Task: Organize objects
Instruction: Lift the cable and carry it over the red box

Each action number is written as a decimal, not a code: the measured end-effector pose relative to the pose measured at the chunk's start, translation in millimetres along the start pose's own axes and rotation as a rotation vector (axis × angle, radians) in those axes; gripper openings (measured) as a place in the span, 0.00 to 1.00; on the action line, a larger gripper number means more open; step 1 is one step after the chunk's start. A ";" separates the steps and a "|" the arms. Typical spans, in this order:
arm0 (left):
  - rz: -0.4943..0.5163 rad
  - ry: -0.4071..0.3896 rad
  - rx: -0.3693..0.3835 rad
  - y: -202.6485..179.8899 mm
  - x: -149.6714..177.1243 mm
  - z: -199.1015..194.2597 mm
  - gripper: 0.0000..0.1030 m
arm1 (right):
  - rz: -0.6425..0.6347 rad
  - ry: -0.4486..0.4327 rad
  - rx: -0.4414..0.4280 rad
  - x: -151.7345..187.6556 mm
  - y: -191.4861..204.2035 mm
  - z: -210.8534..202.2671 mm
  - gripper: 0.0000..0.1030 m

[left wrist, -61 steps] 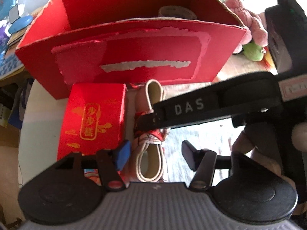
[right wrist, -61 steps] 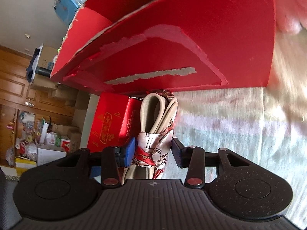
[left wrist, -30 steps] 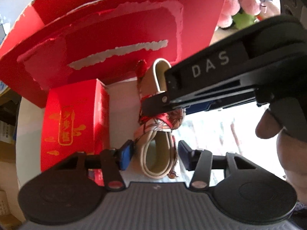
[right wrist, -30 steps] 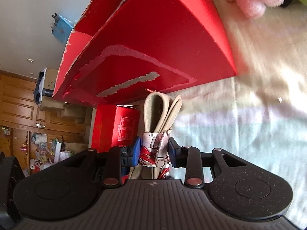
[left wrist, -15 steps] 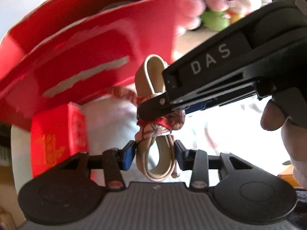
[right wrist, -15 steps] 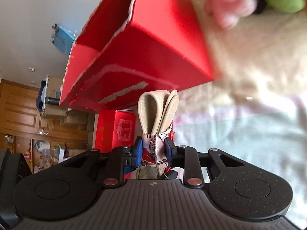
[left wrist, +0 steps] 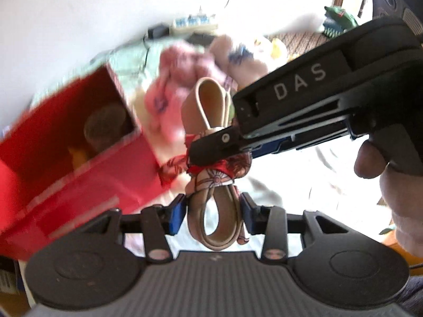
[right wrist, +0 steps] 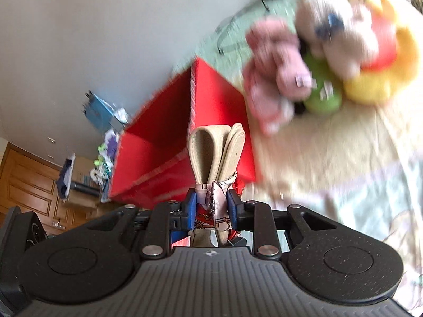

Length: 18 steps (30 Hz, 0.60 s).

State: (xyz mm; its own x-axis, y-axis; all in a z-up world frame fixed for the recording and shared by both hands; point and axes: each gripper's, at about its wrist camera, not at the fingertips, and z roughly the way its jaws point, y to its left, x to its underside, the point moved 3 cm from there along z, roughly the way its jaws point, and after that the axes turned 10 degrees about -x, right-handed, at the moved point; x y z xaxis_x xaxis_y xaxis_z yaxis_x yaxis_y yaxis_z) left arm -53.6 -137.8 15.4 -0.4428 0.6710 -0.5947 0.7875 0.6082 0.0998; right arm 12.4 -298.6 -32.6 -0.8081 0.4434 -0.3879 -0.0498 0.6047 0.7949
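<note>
The right gripper is clamped on the scarf-wrapped middle of a folded beige strap bundle, holding it in the air in front of the open red cardboard box. In the left wrist view the left gripper has its blue-padded fingers closed to either side of the bundle's lower loop, seemingly touching it. A blurred heap of plush toys lies on the pale cloth beyond the box.
</note>
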 end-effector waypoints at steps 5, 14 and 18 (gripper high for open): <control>-0.020 -0.085 -0.037 13.9 -30.7 -17.8 0.41 | -0.119 -0.058 -0.029 -20.7 31.6 -0.9 0.26; -0.087 -0.188 -0.157 77.0 -74.7 -39.4 0.41 | -0.279 -0.073 -0.136 -64.9 76.0 15.2 0.26; -0.123 -0.209 -0.185 119.8 -82.2 -36.8 0.41 | -0.324 -0.058 -0.161 -76.6 103.2 43.1 0.26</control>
State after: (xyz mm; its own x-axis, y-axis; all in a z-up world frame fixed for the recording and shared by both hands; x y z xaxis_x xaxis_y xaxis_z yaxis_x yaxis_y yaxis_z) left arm 61.4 -104.6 105.6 -0.4173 0.4971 -0.7608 0.6335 0.7593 0.1487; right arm 94.4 -241.6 59.0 -0.7006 0.2853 -0.6541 -0.3934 0.6104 0.6875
